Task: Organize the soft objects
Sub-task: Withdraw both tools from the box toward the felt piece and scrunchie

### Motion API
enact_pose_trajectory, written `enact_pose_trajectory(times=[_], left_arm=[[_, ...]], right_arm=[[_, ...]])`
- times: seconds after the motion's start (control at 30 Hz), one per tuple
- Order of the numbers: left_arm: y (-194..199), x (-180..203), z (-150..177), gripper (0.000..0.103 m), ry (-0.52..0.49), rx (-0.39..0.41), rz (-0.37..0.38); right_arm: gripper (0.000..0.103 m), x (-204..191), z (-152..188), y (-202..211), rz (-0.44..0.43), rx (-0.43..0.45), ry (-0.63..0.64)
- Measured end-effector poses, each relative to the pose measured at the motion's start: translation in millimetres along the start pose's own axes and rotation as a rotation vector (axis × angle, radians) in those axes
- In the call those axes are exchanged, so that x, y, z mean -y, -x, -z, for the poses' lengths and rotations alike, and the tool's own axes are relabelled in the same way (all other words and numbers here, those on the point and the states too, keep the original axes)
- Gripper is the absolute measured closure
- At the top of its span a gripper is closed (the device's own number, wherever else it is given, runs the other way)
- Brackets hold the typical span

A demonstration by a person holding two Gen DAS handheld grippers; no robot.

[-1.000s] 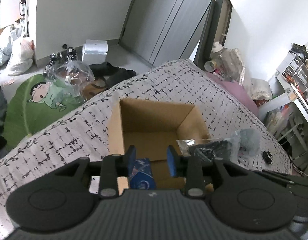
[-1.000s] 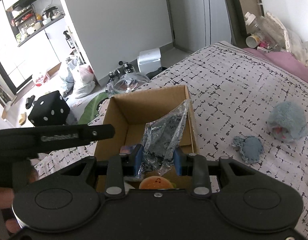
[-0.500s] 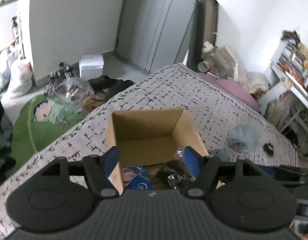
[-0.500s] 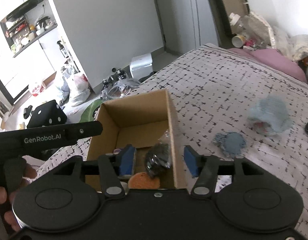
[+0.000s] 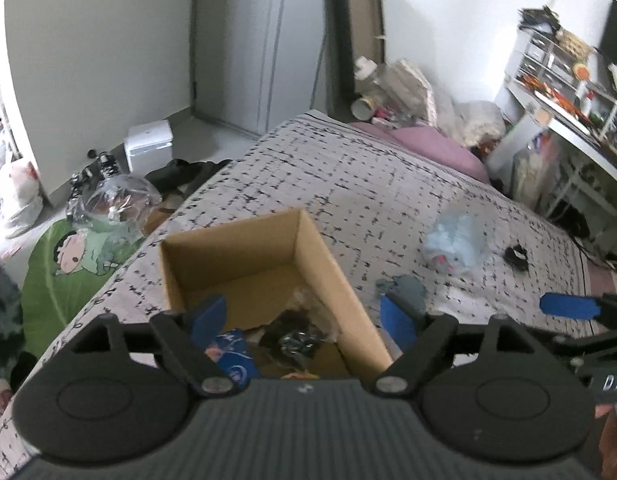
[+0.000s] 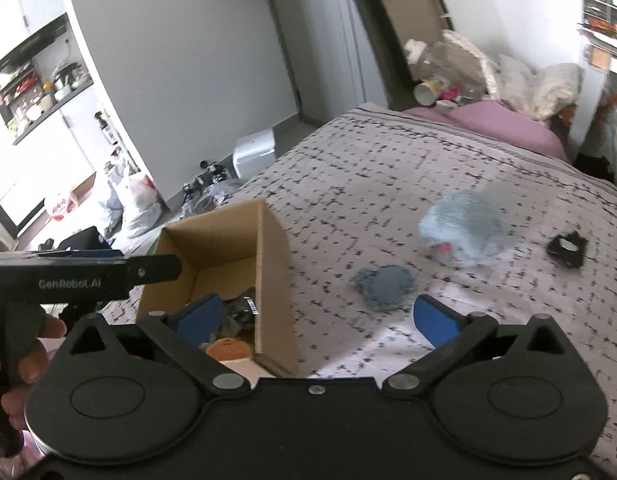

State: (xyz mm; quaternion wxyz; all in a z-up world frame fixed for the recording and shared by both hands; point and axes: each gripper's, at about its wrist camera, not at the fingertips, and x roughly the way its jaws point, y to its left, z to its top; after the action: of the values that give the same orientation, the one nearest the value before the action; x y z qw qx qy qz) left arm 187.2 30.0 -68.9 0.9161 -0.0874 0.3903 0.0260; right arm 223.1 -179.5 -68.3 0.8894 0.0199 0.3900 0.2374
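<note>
An open cardboard box (image 5: 244, 248) stands on the patterned bed. Inside it lie a blue packet (image 5: 233, 360), a clear bag with a dark item (image 5: 296, 338) and an orange soft thing (image 6: 228, 350). My left gripper (image 5: 302, 318) hovers over the box's near right corner, its jaws opening, with nothing pinched between the pads. My right gripper (image 6: 316, 318) straddles the box's right wall (image 6: 273, 280) from above, jaws opening wide and holding nothing. On the bedspread to the right lie a flat grey-blue plush (image 6: 386, 282) and a fluffy light-blue plush (image 6: 462, 232).
A small black object (image 6: 566, 246) lies on the bed at the far right. A person's hand (image 6: 24, 360) grips the left tool's handle. Bags, a green cushion (image 5: 72, 264) and a white box (image 5: 148, 150) crowd the floor at left. Shelves (image 5: 568, 92) stand past the bed.
Both grippers opened: the left let go of the blue packet and the right dropped the clear bag into the box. Both then swung right across the bed.
</note>
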Motion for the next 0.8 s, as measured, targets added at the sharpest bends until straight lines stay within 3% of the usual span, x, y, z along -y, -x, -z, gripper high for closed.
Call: enact_pose_trajectory(times=[0.63,0.8], left_arm=[[-28,73,-8,0.02,-0.136,-0.057,0.032],[-43,90,-13,0.02,-0.118,-0.093,0.048]], right_arm=[[0.0,80,13,16,0.09,0.028,-0.128],[0.0,99,11,16,0.131,0.018,-0.176]])
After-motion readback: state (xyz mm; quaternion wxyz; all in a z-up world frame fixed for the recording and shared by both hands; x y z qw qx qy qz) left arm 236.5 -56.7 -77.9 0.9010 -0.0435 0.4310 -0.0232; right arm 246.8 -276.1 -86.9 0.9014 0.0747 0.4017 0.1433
